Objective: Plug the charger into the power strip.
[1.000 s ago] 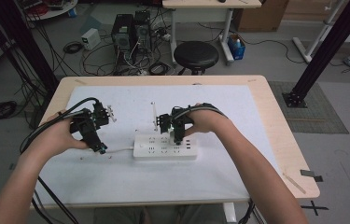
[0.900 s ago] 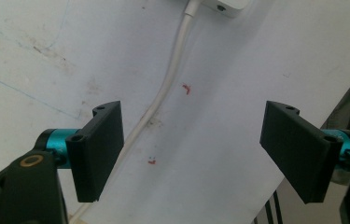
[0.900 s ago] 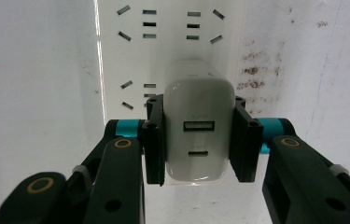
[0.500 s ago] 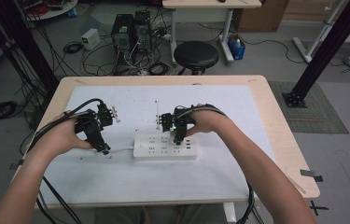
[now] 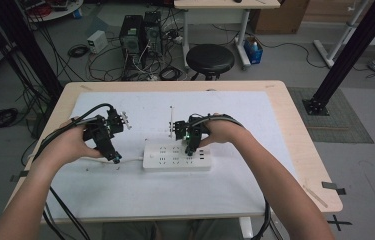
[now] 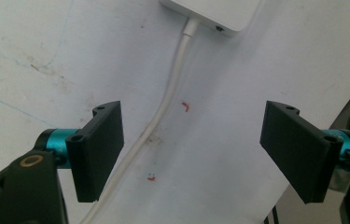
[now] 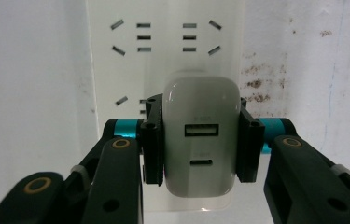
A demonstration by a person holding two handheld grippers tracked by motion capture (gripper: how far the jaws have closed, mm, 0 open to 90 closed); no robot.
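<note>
Left gripper (image 5: 116, 159) sits at the left of the white sheet (image 5: 255, 120) on the counter (image 5: 300, 145), tips down just beside the white cord (image 5: 130, 160) that runs out of the power strip's left end. In the left gripper view its fingers (image 6: 99, 144) stand wide apart w/ nothing pinched; the cord (image 6: 163, 107) lies on the sheet between them, closer to the left finger, not touched by either as far as can be seen. Two small red marks (image 6: 186, 106) on the sheet near the cord. Corner of the power strip (image 6: 214, 14) at the top of that view.

Center: power strip (image 5: 167, 156) lies flat on the sheet, long side across the counter, sockets up.

Right gripper (image 5: 191, 149) is over the right part of the strip, pointing down at it. Right gripper view: white charger (image 7: 201, 135) w/ two ports on its face sits on the strip (image 7: 163, 37), between the fingers (image 7: 151, 140). Jaws have just been opening a little; fingers are right at the charger's sides, and whether the pads press on it or stand just clear can't be told. Empty sockets above the charger. Dark smudges (image 7: 261, 84) on the sheet to the strip's right.
</note>
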